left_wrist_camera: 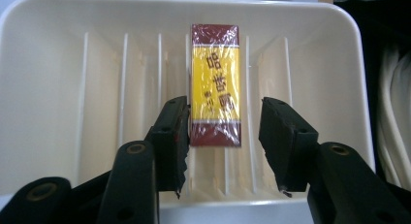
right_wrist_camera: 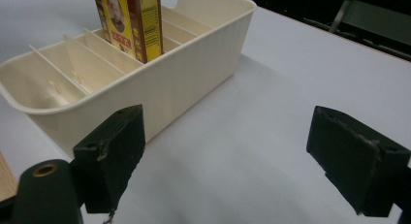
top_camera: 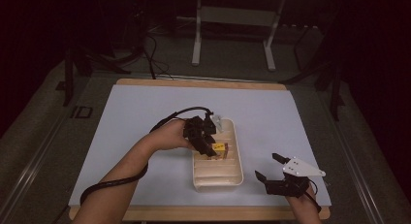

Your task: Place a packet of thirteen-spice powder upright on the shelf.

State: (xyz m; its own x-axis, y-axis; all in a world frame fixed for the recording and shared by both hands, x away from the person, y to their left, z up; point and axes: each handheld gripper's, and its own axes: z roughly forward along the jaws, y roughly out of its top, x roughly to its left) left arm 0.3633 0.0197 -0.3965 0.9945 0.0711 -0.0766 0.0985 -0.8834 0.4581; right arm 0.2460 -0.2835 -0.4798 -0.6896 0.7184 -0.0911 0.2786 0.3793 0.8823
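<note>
At the lower right of the high view the right gripper (top_camera: 266, 168) rests on the white desk (top_camera: 145, 112) with its jaws spread wide and empty, just beside the cream slotted tray (top_camera: 236, 178). Farther up, at centre frame, the left gripper (left_wrist_camera: 224, 136) hangs over that tray with its jaws parted a little, either side of the yellow and maroon box (left_wrist_camera: 215, 83) without pressing it. The box stands upright in a middle slot.
</note>
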